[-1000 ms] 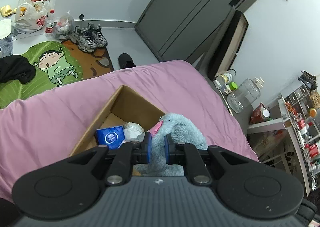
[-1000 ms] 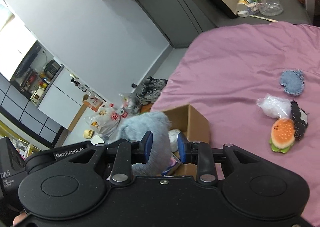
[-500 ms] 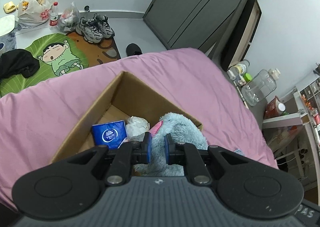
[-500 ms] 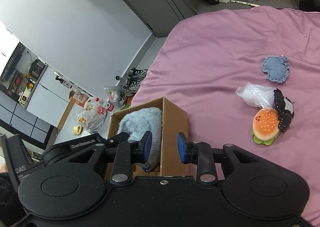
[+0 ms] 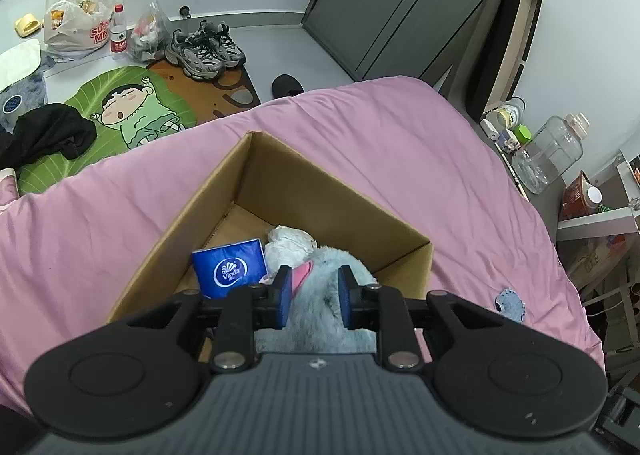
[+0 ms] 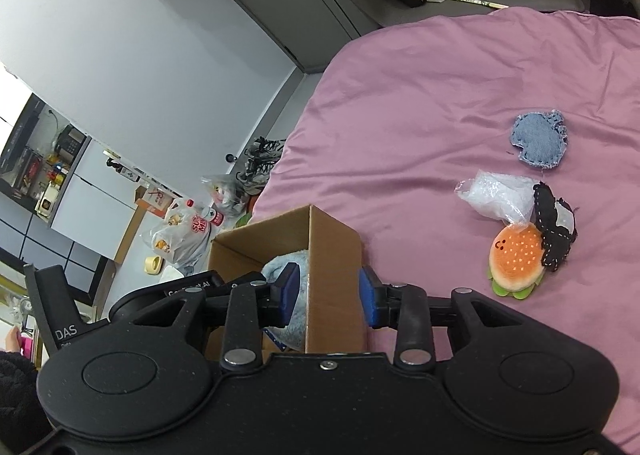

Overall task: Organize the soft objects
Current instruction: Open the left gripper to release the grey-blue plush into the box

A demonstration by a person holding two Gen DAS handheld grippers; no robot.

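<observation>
An open cardboard box stands on the pink bed. In it lie a blue Vinda tissue pack, a crumpled white bag and a fluffy light-blue plush. My left gripper is open over the box, its jaws on either side of the plush. The box and plush also show in the right wrist view. My right gripper is open and empty above the box's near wall. A burger plush, a black-and-white fabric piece, a clear plastic bag and a denim patch lie on the bed to the right.
The pink bedspread ends at a floor with sneakers, a cartoon mat, black clothing and shopping bags. A bedside ledge holds a clear jug and bottles. The denim patch lies right of the box.
My left gripper's jaws have opened wider around the blue plush, which now rests in the box. My right gripper has opened and drawn back off the plush.
</observation>
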